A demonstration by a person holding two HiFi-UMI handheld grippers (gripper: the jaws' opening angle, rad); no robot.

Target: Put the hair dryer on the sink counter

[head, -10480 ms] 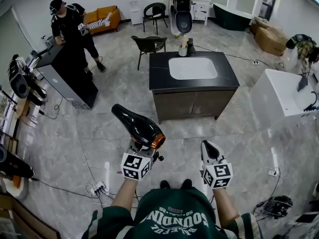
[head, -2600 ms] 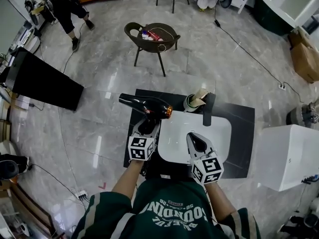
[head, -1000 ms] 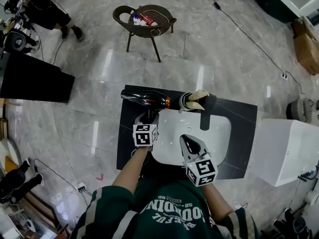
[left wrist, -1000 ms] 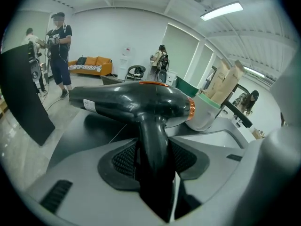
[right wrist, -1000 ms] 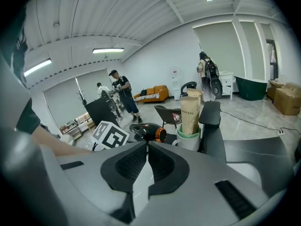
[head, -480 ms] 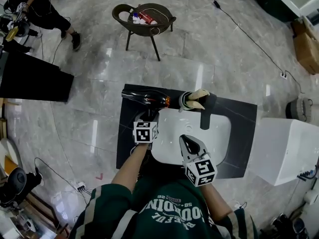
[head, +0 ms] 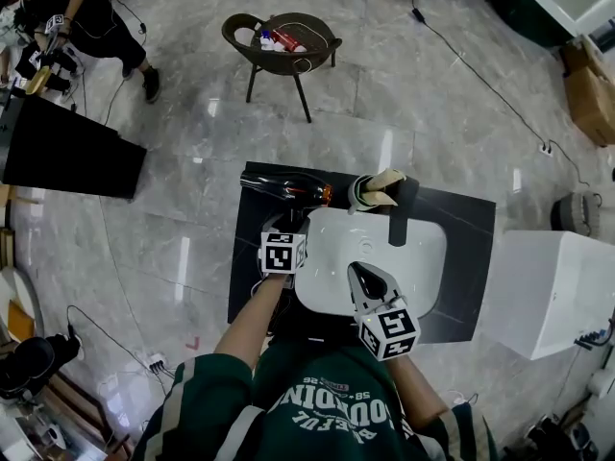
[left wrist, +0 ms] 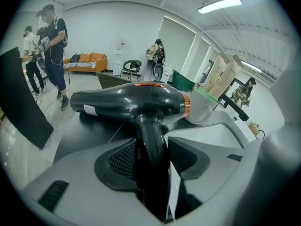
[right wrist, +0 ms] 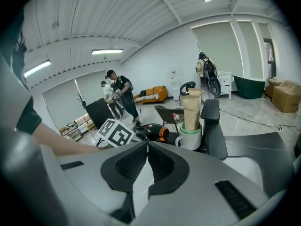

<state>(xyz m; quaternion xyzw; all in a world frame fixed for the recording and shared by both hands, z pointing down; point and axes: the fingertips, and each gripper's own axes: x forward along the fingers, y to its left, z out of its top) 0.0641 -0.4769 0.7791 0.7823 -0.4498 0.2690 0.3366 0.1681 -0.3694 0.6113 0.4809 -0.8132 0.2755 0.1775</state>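
The black hair dryer (head: 284, 187) with a copper ring lies crosswise over the back left corner of the dark sink counter (head: 467, 257). My left gripper (head: 285, 222) is shut on its handle; in the left gripper view the handle (left wrist: 150, 145) stands between the jaws and the barrel (left wrist: 127, 102) sits low over the counter top. Whether the barrel touches the counter I cannot tell. My right gripper (head: 357, 273) hovers over the white basin (head: 423, 257), shut and empty, its jaws (right wrist: 146, 147) together.
A green-rimmed cup (head: 370, 191) holding a tube stands just right of the dryer's nozzle, beside the black faucet (head: 399, 211). A white cabinet (head: 553, 291) is to the right, a black panel (head: 58, 147) to the left, a chair (head: 282, 42) beyond the counter.
I came from across the room to the counter, carrying the dryer. Over the last second it has stayed over the back left corner, barely shifting; the right gripper has stayed put.
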